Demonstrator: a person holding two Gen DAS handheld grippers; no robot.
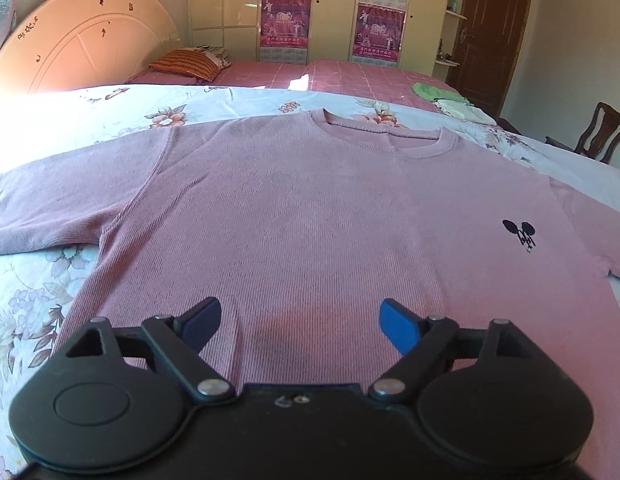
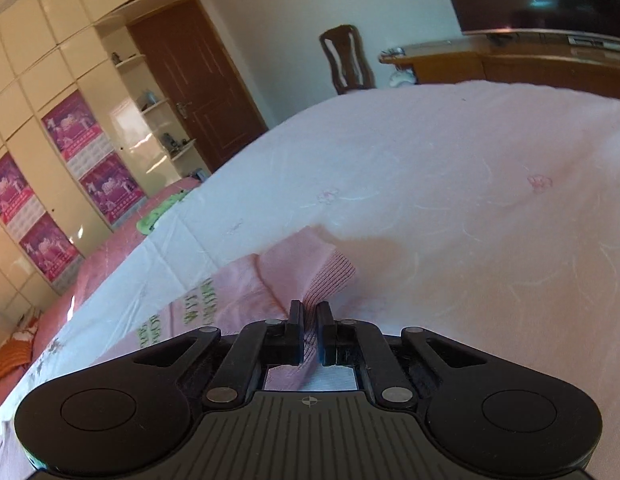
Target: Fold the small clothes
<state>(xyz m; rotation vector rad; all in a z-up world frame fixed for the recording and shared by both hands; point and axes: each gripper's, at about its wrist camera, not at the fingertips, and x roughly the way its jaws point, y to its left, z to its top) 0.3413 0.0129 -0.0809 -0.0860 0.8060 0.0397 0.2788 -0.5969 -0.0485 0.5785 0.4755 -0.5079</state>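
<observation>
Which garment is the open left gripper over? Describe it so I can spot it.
On the floral bedsheet, below the curved headboard, lies a pink T-shirt spread flat. Only it bears a small black mouse-head emblem on its chest.

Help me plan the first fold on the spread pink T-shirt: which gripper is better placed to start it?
Probably the left. The left gripper hovers open above the pink T-shirt near its hem. The right gripper is shut on a light pink garment.
</observation>
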